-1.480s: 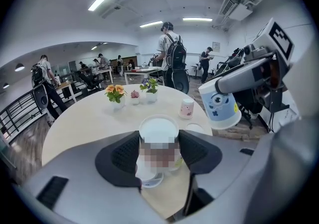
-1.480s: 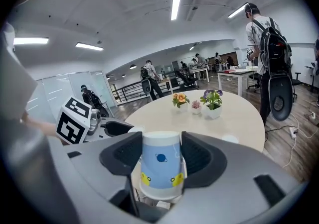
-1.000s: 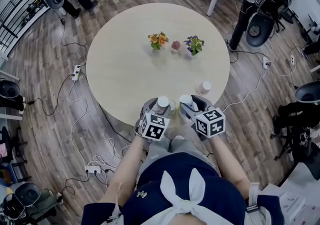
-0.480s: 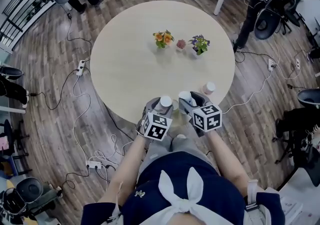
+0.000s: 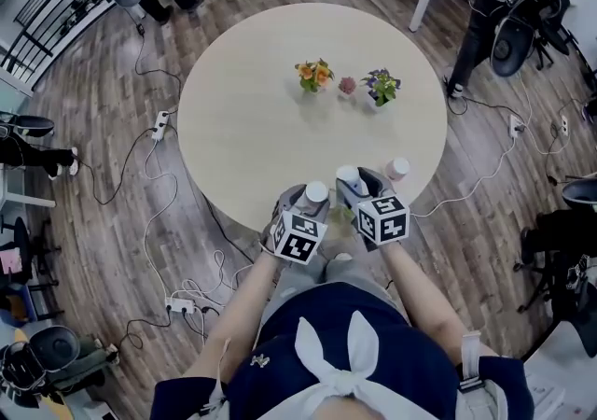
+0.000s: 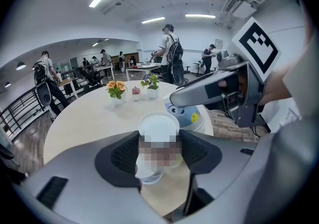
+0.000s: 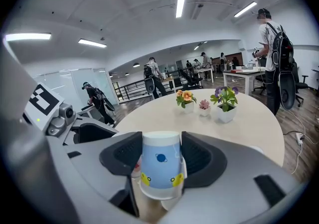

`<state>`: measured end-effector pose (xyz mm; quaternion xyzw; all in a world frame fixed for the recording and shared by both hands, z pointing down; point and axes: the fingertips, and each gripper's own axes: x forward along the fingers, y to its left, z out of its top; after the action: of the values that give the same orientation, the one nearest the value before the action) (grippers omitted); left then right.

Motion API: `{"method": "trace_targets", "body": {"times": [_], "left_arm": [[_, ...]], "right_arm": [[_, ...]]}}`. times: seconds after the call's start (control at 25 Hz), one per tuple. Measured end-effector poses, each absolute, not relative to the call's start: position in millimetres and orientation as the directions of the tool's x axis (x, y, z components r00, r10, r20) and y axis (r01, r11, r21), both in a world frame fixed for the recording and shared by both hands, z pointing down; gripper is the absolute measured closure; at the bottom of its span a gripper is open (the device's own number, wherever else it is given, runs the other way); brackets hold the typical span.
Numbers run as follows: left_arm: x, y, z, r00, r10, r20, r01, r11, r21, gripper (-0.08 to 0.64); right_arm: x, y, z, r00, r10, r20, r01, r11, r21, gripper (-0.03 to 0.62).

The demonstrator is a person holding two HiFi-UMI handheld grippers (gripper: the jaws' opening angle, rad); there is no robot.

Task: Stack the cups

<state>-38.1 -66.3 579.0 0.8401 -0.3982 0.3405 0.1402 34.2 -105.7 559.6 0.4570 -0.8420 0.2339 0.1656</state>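
I hold two upturned paper cups over the near edge of the round table [image 5: 252, 110]. My left gripper [image 5: 311, 202] is shut on a white cup [image 5: 316, 190]; in the left gripper view this cup [image 6: 158, 127] sits bottom-up between the pads. My right gripper [image 5: 354, 187] is shut on a blue cup [image 5: 347, 174] printed with planets, which is seen close up in the right gripper view [image 7: 160, 148]. The two cups hang side by side, a small gap apart. A third, pinkish cup [image 5: 398, 168] stands upturned on the table to the right.
Three small flower pots stand past the table's middle: orange [image 5: 315, 75], pink [image 5: 348, 85], purple [image 5: 381, 87]. Cables and a power strip [image 5: 160, 121] lie on the wooden floor at left. Office chairs and people are around the room's edges.
My right gripper with the blue cup has drifted a little toward the left gripper and lower. The left gripper has kept still. The head view has shifted slightly.
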Motion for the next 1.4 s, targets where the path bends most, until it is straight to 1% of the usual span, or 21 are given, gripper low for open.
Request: {"method": "trace_targets", "body": {"times": [0.44, 0.92, 1.4], "left_arm": [[-38, -63, 581, 0.447, -0.572, 0.688, -0.765, -0.643, -0.037, 0.304], [-38, -63, 583, 0.444, -0.573, 0.689, -0.767, -0.640, -0.038, 0.304], [-41, -63, 583, 0.430, -0.575, 0.696, -0.773, -0.633, -0.044, 0.304]], "right_arm": [[34, -94, 564, -0.521, -0.707, 0.479, -0.846, 0.502, -0.179, 0.341], [40, -71, 569, -0.527, -0.671, 0.522, -0.826, 0.549, -0.128, 0.342], [30, -56, 571, -0.521, -0.651, 0.553, -0.788, 0.616, -0.017, 0.341]]}}
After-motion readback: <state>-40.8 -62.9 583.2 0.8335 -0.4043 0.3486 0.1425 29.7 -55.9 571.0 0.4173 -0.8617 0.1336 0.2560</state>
